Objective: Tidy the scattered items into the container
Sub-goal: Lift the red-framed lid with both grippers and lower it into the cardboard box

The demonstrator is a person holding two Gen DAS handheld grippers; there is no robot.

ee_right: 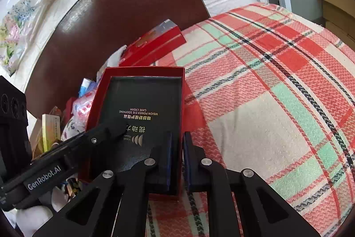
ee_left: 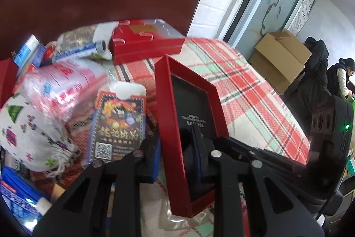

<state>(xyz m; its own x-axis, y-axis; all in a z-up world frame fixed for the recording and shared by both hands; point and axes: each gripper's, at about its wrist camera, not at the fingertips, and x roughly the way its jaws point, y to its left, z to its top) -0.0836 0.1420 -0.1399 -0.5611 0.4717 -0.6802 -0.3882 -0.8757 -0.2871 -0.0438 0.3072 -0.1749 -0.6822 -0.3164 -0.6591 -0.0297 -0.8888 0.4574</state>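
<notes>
Right wrist view — red box [ee_right: 97,108] wall pinched in the closed right hand-held gripper [ee_right: 177,141], left hand-held gripper [ee_right: 115,130] likewise on the opposite wall.

Right gripper [ee_right: 177,161] has its jaws clamped on the near right wall of the red box [ee_right: 97,108], one pad inside, one outside. The box sits open on the plaid blanket [ee_right: 266,103], black insert with gold lettering face up. From the box's left, the left gripper [ee_right: 115,129] reaches in over the insert. Beyond the box lies a red lid [ee_right: 155,46]; left of it, jumbled packets [ee_right: 82,108] against a dark brown headboard [ee_right: 124,3].
</notes>
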